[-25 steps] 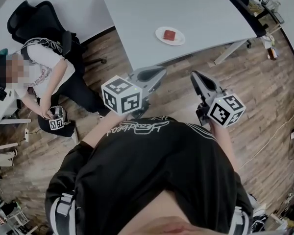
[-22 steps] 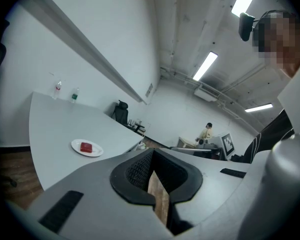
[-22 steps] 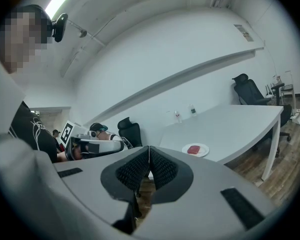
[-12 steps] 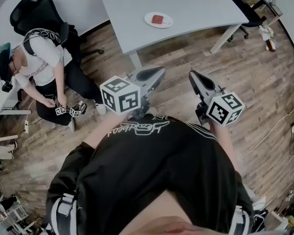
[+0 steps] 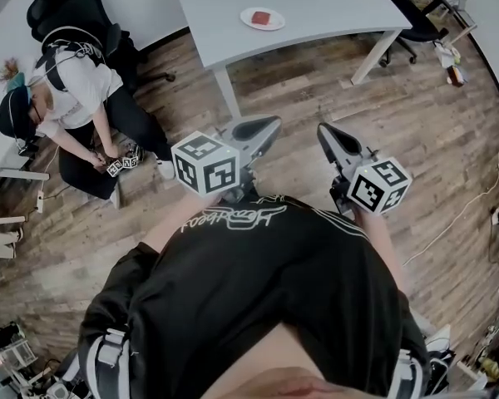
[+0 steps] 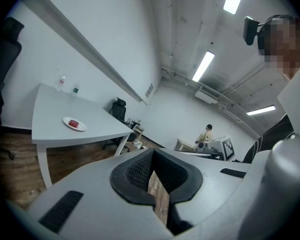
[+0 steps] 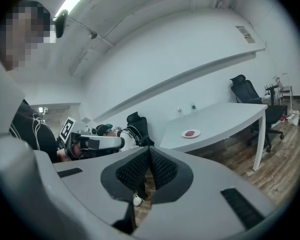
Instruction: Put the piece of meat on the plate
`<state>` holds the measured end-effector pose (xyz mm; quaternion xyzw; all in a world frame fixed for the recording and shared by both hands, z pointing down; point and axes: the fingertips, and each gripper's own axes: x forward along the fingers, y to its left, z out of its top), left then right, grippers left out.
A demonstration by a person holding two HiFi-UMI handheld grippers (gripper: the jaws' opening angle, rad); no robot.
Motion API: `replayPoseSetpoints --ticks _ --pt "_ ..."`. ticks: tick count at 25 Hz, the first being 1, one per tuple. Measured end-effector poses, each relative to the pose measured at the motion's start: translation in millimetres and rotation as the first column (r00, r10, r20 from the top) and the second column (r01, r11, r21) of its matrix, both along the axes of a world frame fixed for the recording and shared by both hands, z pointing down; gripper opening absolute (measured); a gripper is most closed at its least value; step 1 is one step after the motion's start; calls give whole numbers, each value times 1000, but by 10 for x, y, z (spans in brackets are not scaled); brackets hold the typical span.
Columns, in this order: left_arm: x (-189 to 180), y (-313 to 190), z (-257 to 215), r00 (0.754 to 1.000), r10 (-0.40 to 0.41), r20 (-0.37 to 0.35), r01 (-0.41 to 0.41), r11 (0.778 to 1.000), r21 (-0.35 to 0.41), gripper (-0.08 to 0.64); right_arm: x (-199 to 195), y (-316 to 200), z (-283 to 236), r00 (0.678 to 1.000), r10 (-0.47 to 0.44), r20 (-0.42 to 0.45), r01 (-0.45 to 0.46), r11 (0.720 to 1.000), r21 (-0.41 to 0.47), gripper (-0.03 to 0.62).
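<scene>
your left gripper [image 5: 269, 125] and right gripper [image 5: 323, 131] both have their jaws closed with nothing between them, held out above the wood floor [image 5: 303, 86]. the piece of meat [image 5: 264, 17] lies on the plate [image 5: 248, 15] on the grey table [image 5: 333, 7], well apart from both.

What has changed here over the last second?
In the head view the table, with the plate and meat on it, slid toward the picture's top: the wearer backed away. Nothing was gripped or released. Left gripper and right gripper stay shut, empty.

Seated person [image 5: 76, 90] beside black chair [image 5: 66, 5], wooden floor [image 5: 449, 140]
</scene>
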<state>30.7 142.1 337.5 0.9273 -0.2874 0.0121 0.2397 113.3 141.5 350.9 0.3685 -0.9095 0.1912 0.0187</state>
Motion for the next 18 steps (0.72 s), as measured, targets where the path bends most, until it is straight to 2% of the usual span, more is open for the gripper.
replayPoseSetpoints --ticks 9,18 --pt "147 366 25 1000 12 13 -12 1000 14 8 159 351 5 1000 15 0 -15 1000 20 9" --pt "259 491 59 999 24 23 -24 1000 10 8 221 473 8 1000 16 4 -16 1000 25 9"
